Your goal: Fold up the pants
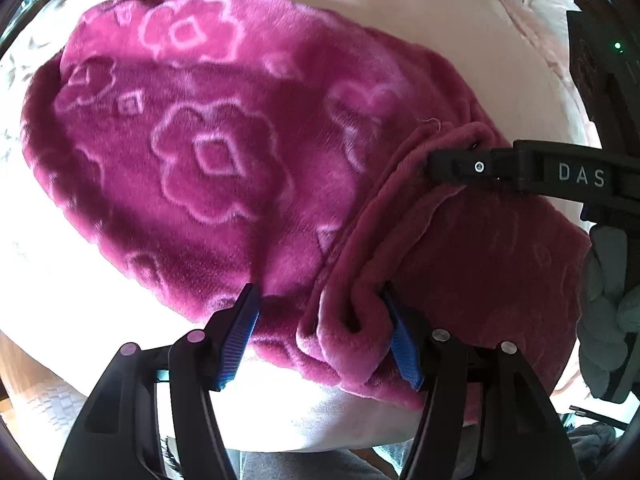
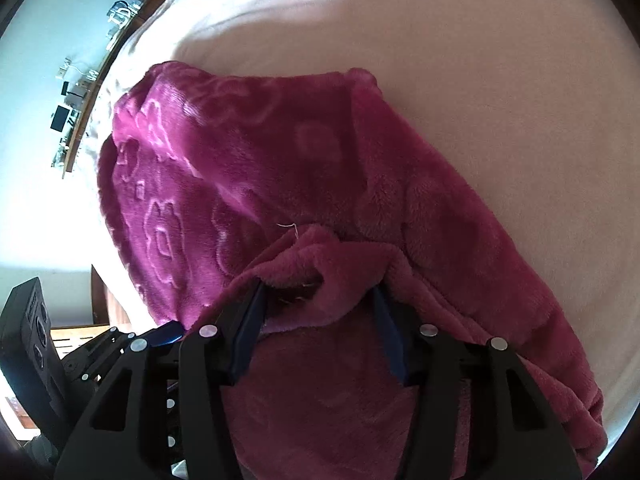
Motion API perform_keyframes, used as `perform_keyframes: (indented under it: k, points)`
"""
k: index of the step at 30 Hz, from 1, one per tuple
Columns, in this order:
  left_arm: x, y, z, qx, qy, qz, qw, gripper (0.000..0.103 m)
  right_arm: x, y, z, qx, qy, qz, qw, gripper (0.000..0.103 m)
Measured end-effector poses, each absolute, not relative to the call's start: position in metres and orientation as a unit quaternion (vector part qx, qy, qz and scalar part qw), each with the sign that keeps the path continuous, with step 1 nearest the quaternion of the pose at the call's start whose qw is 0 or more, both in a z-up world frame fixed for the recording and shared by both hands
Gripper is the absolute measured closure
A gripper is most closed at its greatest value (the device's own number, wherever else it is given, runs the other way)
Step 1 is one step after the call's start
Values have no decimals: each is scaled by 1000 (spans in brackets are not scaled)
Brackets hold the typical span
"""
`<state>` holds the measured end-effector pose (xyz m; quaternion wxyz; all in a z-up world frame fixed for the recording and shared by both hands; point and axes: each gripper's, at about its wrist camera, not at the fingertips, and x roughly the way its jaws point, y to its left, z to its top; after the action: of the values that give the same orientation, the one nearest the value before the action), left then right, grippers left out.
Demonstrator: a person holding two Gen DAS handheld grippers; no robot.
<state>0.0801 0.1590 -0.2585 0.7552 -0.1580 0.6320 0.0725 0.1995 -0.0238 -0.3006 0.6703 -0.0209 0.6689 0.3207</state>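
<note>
The pants are of thick magenta fleece with a pressed flower pattern, and they lie on a pale bed sheet, folded over so that 1 layer rests on another. The cloth looks soft, plush and limp; I judge it light for its bulk, not slippery, and not fragile at all. It will sag and bunch where it is lifted, so 1 grip alone would let the rest drag. The best places to take hold seem to be the rolled edge of the upper layer, at 2 points well apart, so the fold stays straight.

The left gripper stands over the near end of this rolled edge. Its jaws are wide, with a thick bunch of fleece between them; the right blue pad touches the cloth, but the left pad stands beside it, so I do not read a firm grip. The right gripper is at the same edge further along, its jaws also fairly wide around a raised lump of fleece. Whether its pads press on it, I cannot tell.
</note>
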Motion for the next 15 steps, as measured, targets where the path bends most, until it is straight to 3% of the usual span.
perform_keyframes:
  k: [15]
  points:
    - [100,194,-239,-205,629,32,749,38,185,-26,-245,11,644,334,689,49]
